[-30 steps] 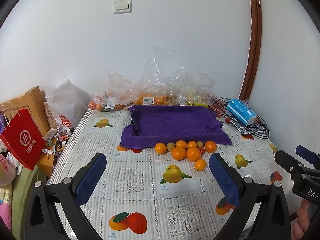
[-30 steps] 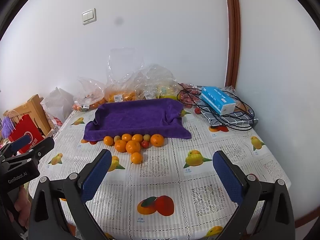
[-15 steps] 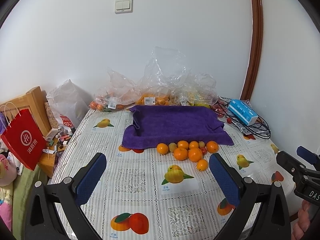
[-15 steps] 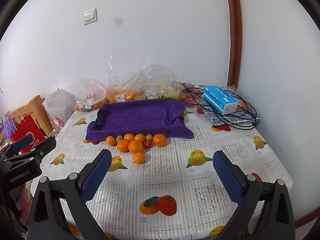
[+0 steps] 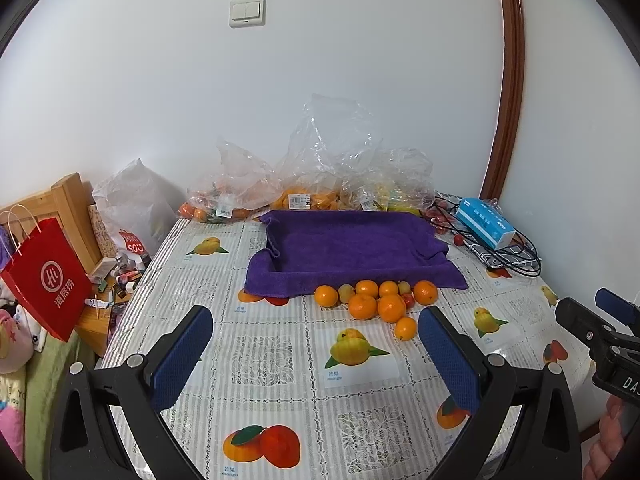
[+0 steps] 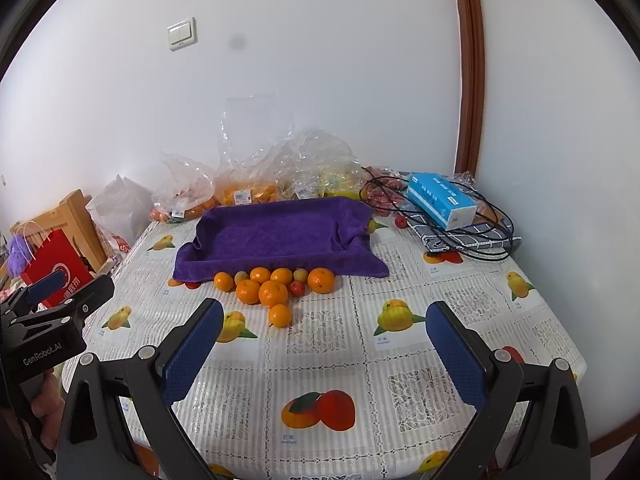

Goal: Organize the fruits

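A cluster of oranges (image 5: 378, 304) with a few small pale and red fruits lies on the table just in front of a purple cloth-lined tray (image 5: 352, 246); the cluster (image 6: 272, 286) and the tray (image 6: 276, 232) also show in the right wrist view. One orange (image 5: 405, 328) sits apart, nearest me. My left gripper (image 5: 316, 356) is open and empty, held back from the fruit above the tablecloth. My right gripper (image 6: 324, 356) is open and empty too, also short of the fruit.
Clear plastic bags of fruit (image 5: 316, 188) stand behind the tray by the wall. A blue tissue box (image 6: 440, 200) and black cables (image 6: 472, 236) lie at the back right. A red paper bag (image 5: 44, 280) and clutter sit off the table's left edge.
Both grippers have drifted slightly; the fruit and tray sit a little lower and nearer in both views. Nothing on the table has moved.
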The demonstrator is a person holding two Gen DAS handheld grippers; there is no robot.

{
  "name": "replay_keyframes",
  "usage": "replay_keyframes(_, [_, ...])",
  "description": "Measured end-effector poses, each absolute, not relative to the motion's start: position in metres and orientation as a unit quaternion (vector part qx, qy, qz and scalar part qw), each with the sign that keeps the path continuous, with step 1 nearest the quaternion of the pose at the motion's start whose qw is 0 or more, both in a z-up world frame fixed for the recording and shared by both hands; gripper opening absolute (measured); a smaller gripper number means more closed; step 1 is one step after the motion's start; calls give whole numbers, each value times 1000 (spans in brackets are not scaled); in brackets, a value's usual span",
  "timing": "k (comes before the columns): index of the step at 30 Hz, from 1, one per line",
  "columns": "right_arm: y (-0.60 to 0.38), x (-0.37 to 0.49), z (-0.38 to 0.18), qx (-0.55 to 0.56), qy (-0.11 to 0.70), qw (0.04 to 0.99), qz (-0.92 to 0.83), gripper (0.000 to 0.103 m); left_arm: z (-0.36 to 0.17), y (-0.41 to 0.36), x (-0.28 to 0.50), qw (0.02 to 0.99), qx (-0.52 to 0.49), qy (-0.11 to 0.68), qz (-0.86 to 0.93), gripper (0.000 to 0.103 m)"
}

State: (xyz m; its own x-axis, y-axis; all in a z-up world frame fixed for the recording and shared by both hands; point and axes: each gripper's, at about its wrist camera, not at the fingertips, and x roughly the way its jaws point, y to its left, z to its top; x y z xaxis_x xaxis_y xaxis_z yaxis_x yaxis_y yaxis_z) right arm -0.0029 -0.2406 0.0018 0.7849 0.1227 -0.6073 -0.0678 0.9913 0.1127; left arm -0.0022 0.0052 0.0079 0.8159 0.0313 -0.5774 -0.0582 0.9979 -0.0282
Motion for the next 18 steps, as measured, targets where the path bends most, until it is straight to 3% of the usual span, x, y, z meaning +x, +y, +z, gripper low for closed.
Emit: replay_keyframes(18, [-238,-2,0,41,324,944,48,100,2,18,0,948,-28,315,41,103])
